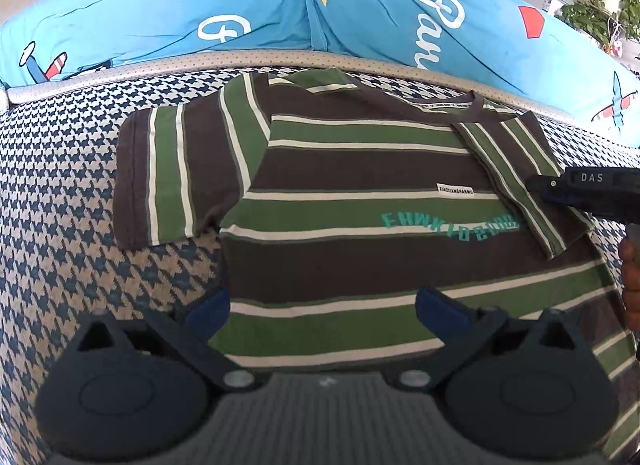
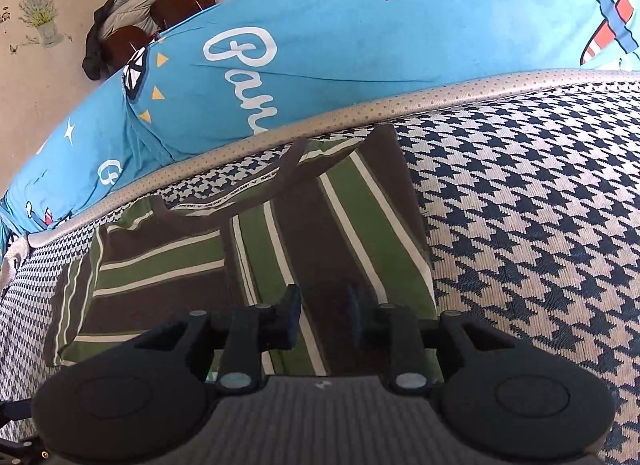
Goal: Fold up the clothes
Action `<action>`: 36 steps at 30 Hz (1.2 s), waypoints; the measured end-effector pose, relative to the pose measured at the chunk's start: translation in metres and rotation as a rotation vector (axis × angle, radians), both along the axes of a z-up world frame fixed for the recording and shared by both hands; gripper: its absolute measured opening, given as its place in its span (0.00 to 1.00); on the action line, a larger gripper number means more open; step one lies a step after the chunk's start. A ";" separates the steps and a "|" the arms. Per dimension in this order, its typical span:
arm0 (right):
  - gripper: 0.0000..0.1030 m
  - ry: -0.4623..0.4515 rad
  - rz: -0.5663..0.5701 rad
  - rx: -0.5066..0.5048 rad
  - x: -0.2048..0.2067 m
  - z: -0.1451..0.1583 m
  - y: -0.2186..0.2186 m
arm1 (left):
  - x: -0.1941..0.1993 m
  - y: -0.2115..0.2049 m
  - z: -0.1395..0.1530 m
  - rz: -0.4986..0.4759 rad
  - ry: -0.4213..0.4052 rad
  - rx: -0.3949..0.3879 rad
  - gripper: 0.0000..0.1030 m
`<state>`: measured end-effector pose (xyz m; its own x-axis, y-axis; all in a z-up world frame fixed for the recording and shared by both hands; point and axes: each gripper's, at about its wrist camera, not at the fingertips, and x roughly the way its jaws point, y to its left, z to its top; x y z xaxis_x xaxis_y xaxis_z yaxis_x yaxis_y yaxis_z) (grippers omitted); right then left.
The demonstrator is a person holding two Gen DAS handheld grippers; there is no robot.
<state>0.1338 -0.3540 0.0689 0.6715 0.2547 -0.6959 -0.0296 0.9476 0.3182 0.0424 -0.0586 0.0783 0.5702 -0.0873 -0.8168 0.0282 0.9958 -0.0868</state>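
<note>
Striped T-shirt (image 1: pixel 360 169) flat at frame centre on houndstooth cushion (image 1: pixel 60 245). Left gripper (image 1: pixel 322 305) jaws wide apart, empty, above hem. Right gripper (image 2: pixel 323 309) jaws narrowly parted over folded sleeve (image 2: pixel 360 225), pads not pressing cloth.

A houndstooth-patterned seat surface (image 2: pixel 540 225) in navy and beige was edged by a dotted beige piping (image 1: pixel 160 67), behind which blue printed cushions (image 1: pixel 168 13) were propped. A beige wall (image 2: pixel 24 77) with flower decals, dark wooden chairs (image 2: pixel 182 1) draped with a jacket, and a leafy potted plant (image 1: pixel 604 5) were seen beyond, in daylight.
</note>
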 end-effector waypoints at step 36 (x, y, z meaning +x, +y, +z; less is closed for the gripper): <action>0.73 0.040 -0.111 -0.143 -0.182 0.009 0.039 | -0.052 0.004 -0.012 0.006 -0.111 0.129 1.00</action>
